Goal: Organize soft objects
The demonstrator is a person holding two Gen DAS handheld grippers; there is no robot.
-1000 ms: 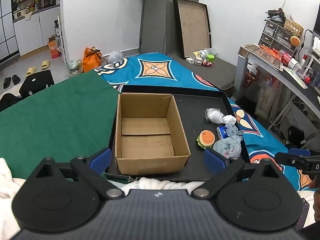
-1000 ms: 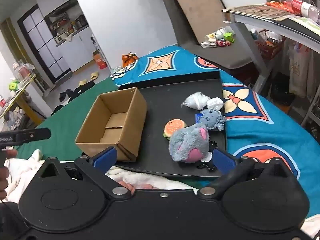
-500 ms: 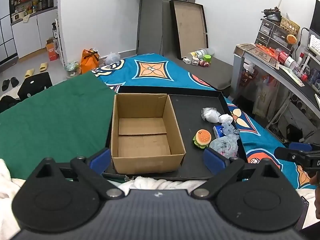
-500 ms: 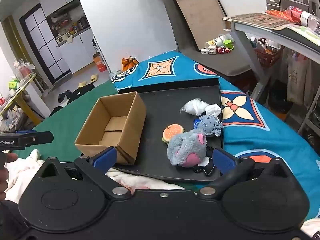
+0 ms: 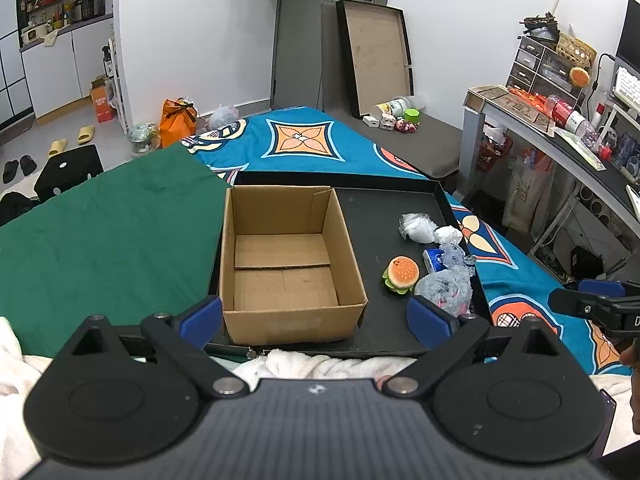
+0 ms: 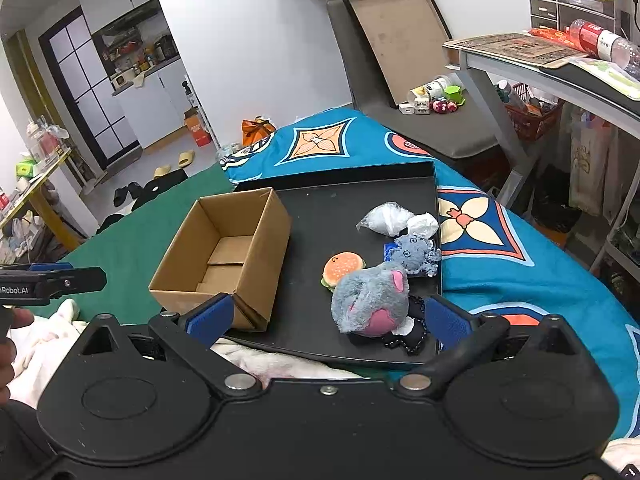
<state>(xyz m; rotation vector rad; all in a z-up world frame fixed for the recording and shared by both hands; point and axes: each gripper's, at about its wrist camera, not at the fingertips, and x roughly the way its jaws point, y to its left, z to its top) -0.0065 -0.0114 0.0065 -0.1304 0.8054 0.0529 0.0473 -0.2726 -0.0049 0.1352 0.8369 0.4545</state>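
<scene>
An empty cardboard box [image 5: 288, 264] [image 6: 224, 264] stands on the left half of a black tray [image 5: 376, 216] [image 6: 332, 208]. On the tray's right lie a burger plush [image 5: 401, 273] [image 6: 343, 268], a grey-pink furry plush [image 5: 444, 290] [image 6: 370, 298], a small grey octopus plush [image 6: 414, 252], a black knitted piece [image 6: 408, 334] and two white plastic bundles [image 5: 418, 227] [image 6: 384, 218]. My left gripper [image 5: 314, 318] hangs open before the box's near wall. My right gripper [image 6: 326, 318] is open too, near the furry plush, holding nothing.
The tray rests on a bed with a blue patterned cover [image 6: 500, 248] and a green cloth [image 5: 100, 232]. A white blanket [image 5: 312, 360] lies at the near edge. A desk [image 6: 560, 64] stands to the right. Bags and slippers litter the floor behind.
Both grippers have drifted slightly back and up, so the tray and box sit a little lower and smaller in view. Nothing has been grasped or moved.
</scene>
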